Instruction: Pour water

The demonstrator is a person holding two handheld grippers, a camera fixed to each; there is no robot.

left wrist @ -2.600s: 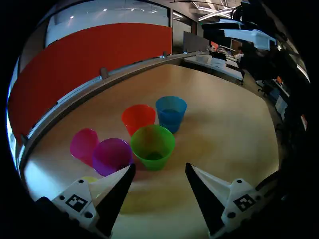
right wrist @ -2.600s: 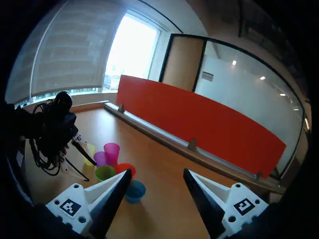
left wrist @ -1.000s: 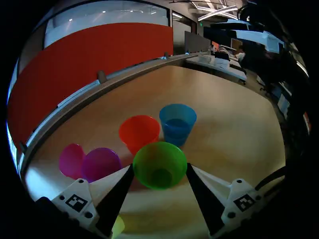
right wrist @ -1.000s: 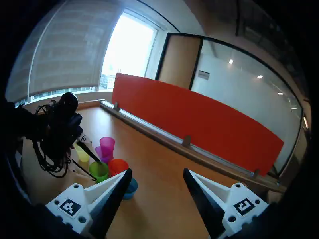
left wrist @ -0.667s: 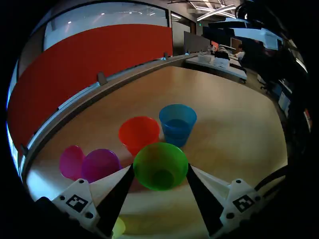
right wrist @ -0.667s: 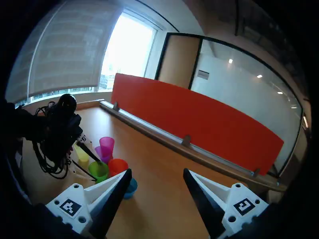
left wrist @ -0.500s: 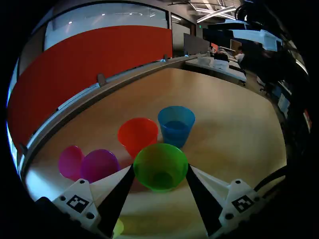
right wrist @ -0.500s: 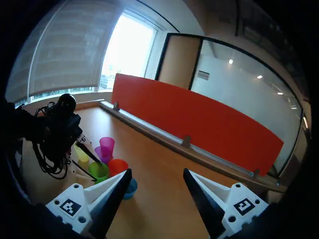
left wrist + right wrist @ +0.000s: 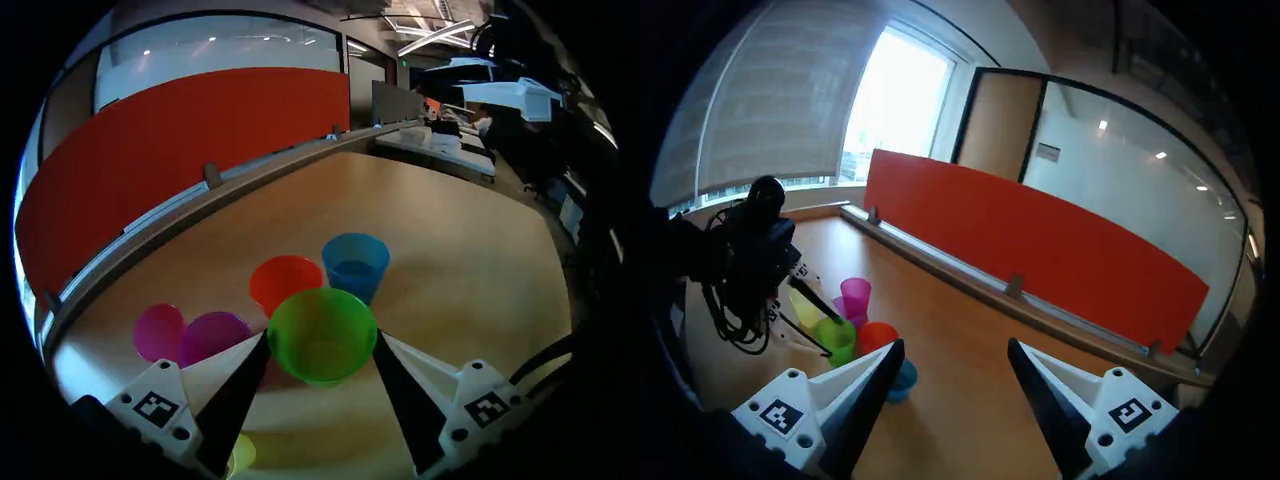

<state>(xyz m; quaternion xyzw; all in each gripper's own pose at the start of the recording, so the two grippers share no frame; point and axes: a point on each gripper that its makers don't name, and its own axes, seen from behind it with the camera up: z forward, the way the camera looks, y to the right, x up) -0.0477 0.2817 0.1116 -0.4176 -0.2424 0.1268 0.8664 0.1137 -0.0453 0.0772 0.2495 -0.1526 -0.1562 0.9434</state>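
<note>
A translucent green cup sits between the fingers of my left gripper, which is shut on its sides and holds it a little above the wooden table. Just behind it stand an orange cup and a blue cup that holds water. In the right gripper view, the green cup hangs in the far gripper beside the orange cup and the blue cup. My right gripper is open in the air, nothing between its fingers.
A purple cup and a pink cup stand to the left, and a yellow cup lies under the left finger. A red partition runs along the table's far edge. A gloved hand and cables are at left.
My left gripper moved in around the green cup, shut on it, and has now lifted it slightly. The right gripper has barely moved.
</note>
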